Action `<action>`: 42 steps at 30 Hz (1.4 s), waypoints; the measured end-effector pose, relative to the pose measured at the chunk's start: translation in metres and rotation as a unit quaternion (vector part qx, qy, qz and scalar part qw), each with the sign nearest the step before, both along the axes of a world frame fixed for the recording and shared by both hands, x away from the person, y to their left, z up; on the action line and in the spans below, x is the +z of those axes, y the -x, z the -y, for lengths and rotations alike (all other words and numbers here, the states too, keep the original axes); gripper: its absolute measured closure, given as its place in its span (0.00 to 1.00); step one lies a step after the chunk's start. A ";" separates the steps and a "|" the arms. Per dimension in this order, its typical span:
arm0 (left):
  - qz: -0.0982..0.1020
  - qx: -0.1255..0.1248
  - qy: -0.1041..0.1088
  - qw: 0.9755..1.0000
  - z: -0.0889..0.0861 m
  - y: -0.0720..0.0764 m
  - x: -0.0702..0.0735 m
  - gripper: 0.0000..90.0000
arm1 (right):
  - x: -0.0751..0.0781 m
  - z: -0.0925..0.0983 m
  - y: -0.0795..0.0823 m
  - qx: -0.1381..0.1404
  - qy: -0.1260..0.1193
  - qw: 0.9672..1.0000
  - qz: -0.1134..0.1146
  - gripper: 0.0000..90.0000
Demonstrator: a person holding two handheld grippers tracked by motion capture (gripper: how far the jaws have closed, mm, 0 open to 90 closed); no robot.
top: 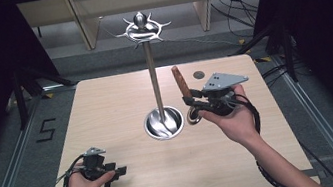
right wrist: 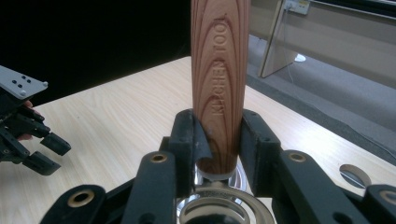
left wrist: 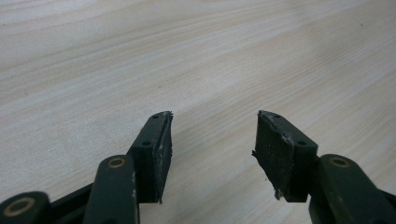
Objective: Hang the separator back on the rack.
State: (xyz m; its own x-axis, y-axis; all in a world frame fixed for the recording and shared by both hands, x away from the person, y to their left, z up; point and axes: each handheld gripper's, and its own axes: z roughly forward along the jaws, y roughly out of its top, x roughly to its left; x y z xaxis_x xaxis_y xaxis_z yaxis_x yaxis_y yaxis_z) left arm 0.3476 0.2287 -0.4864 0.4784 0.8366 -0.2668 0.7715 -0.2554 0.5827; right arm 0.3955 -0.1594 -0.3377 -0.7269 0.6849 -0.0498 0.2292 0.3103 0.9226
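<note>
Steel stand (top: 153,75) blocks table (top: 120,101) centre, bare wood either side

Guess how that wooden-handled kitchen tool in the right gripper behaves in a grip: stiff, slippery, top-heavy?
The wooden handle looks rigid and should not flex between the right gripper pads. Its smooth rounded surface could probably twist or slide if squeezed lightly. The metal end hanging below likely carries most of the weight, so it may swing.

The wooden handle (right wrist: 220,84) reads "KITCHEN TOOL"; a "5" (top: 45,130) marks the floor.
</note>
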 end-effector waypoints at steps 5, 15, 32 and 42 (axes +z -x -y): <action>0.000 0.001 0.000 1.000 0.000 0.000 0.000 0.50 | 0.003 0.001 -0.002 0.008 0.005 1.000 0.008 0.77; 0.000 0.001 -0.001 1.000 -0.001 0.000 0.000 0.50 | 0.006 -0.002 -0.002 0.000 -0.006 1.000 0.010 0.77; 0.003 0.000 0.008 1.000 -0.001 -0.001 -0.001 0.50 | 0.016 -0.004 -0.005 0.004 -0.011 1.000 0.020 0.77; 0.003 0.000 0.007 1.000 -0.001 -0.001 -0.001 0.50 | 0.019 -0.007 -0.003 -0.003 -0.023 1.000 0.011 0.77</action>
State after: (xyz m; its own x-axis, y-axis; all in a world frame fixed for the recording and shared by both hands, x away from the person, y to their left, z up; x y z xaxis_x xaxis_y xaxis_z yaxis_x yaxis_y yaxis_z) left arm 0.3490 0.2300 -0.4872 0.4796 0.8329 -0.2763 0.7684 -0.2465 0.5906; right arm 0.3981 -0.1529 -0.3184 -0.7223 0.6907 -0.0344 0.2101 0.2666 0.9406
